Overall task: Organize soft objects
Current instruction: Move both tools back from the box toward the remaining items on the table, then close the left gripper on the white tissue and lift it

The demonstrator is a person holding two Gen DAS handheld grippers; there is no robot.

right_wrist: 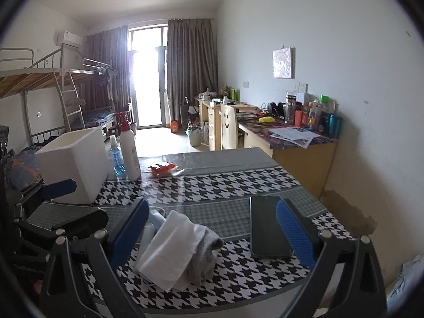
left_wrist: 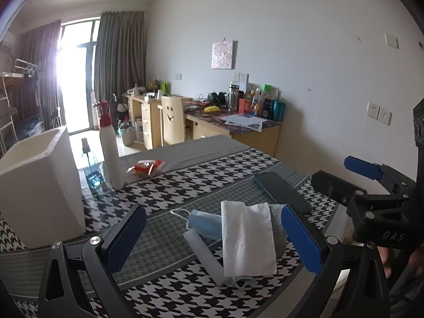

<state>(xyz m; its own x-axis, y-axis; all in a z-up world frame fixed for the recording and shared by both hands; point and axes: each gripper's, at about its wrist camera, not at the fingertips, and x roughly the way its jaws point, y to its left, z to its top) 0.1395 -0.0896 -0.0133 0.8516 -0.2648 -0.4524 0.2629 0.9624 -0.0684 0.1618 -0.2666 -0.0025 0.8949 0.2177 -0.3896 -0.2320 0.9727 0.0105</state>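
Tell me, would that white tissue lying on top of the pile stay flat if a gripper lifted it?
Probably not. The white tissue already bends over the pile, so it would likely droop. It looks thin and light, so pushing may crumple it.

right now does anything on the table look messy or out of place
Yes. The soft things lie in a loose heap: a white tissue draped over a blue face mask and a grey cloth. A hard black phone lies right beside them. Nothing looks spilled.
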